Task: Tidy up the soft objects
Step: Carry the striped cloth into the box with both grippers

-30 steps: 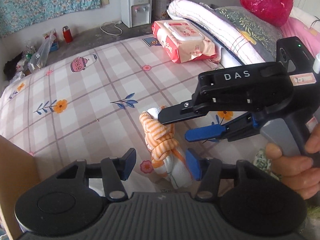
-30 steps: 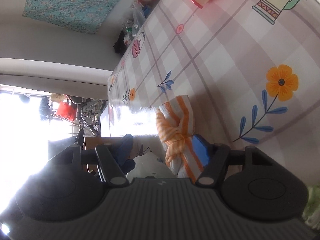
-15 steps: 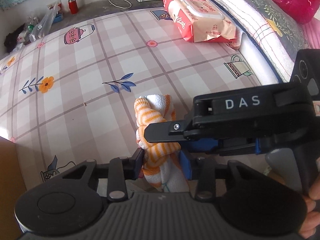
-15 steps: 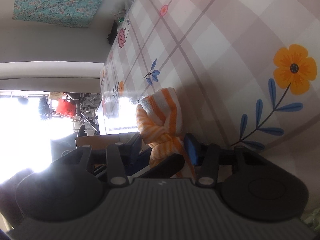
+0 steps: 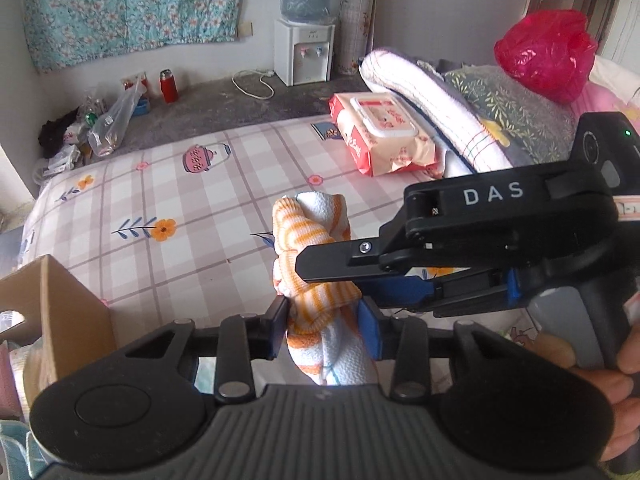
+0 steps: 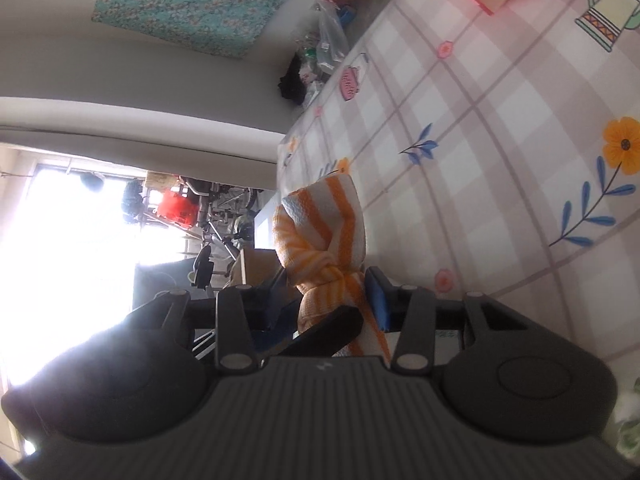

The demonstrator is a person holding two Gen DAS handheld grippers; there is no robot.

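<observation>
We see bed with checked floral sheet [image 5: 192, 200] spreading ahead of claw. Beyond it grey floor [image 5: 224, 104], white wall with teal floral cloth [image 5: 128, 8], water dispenser [image 5: 304, 52]. Folded bedding [image 5: 440, 108] ahead right. Bright window [image 6: 80, 216] far left of right claw.

knotted cloth [image 5: 316, 264], nubby terry weave

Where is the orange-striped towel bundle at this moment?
In the left wrist view the knotted towel bundle sits centre frame, pinched between both grippers above the checked bedsheet, with the cardboard box to its left.
</observation>
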